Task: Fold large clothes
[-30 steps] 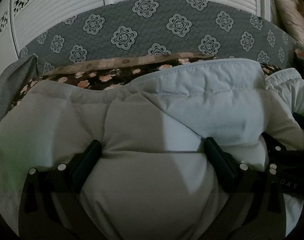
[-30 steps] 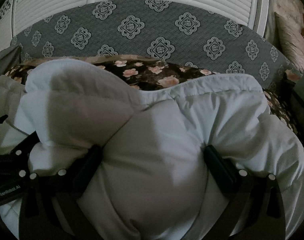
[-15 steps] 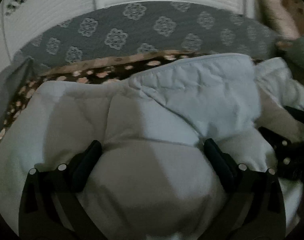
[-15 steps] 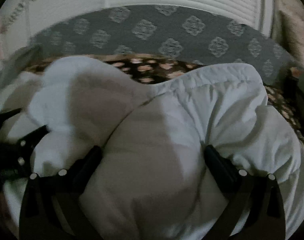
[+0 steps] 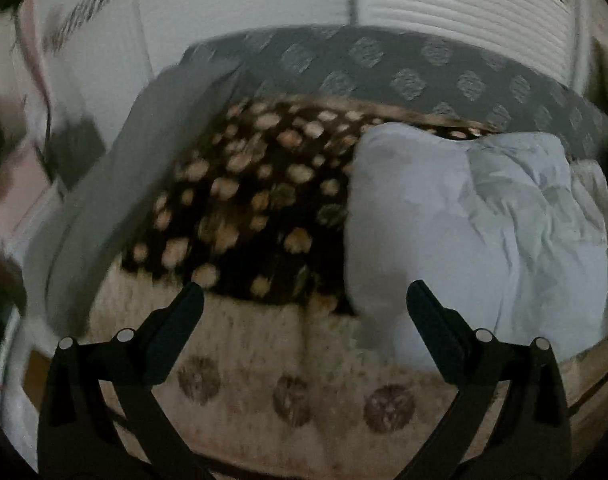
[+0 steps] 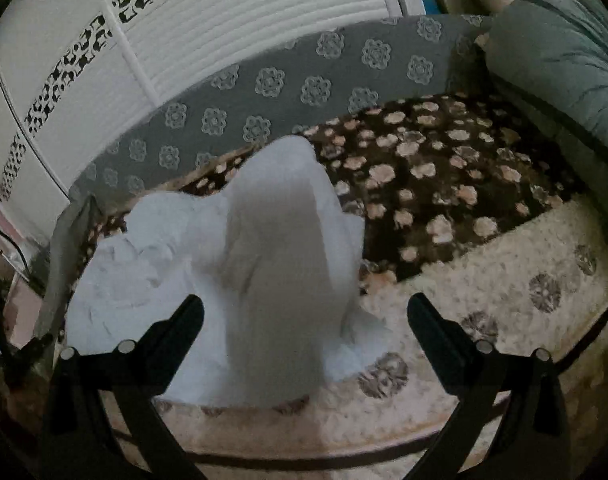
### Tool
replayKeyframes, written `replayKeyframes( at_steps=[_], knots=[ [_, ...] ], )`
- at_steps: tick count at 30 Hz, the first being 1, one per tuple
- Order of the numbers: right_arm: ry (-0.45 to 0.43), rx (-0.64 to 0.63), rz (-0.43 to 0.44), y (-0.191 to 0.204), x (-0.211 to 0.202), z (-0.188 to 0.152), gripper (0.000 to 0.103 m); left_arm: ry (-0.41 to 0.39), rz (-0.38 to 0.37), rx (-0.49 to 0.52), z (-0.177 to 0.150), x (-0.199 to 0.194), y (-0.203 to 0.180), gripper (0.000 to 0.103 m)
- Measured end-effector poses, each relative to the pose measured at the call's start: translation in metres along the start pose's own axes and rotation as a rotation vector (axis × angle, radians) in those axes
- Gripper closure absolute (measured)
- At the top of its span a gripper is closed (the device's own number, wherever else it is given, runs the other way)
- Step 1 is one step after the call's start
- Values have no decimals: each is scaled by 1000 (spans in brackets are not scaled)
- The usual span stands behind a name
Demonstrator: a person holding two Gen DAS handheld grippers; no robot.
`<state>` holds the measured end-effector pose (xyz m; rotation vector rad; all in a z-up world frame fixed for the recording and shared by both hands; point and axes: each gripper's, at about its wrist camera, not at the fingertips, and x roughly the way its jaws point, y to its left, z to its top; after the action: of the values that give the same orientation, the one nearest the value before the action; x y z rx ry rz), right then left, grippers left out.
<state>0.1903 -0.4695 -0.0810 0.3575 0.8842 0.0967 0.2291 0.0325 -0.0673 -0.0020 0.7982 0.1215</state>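
With both the left gripper point(image 5: 304, 306) and the right gripper point(image 6: 304, 318) spread wide and holding nothing, the puffy white jacket point(image 6: 240, 280) lies bunched in a heap on the dark floral blanket point(image 5: 256, 208) covering the bed point(image 6: 483, 300).

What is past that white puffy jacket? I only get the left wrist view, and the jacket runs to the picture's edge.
Observer: Past the white jacket, the dark floral blanket stretches to a grey-green rolled quilt.
Operator: Is the other hand-held gripper holding the jacket?
Observer: No. The right hand-held gripper is open and pinches nothing.
Operator: Does the jacket lie flat?
Observer: No. One part rises as a blurred hump.
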Motion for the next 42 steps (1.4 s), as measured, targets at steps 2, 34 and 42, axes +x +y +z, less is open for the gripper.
replayKeyframes(
  at_steps=[2,34,42],
  knots=[
    [-7,-81,-64,3,8,-1,2,9,-40,-55,0,5,5,3],
    [-16,-164,24,32,52,10,79,-5,-240,60,0,49,-93,87],
    [-196,-104,-144,-8,-45,33,70,-13,-460,172,-20,-11,-165,86]
  ],
)
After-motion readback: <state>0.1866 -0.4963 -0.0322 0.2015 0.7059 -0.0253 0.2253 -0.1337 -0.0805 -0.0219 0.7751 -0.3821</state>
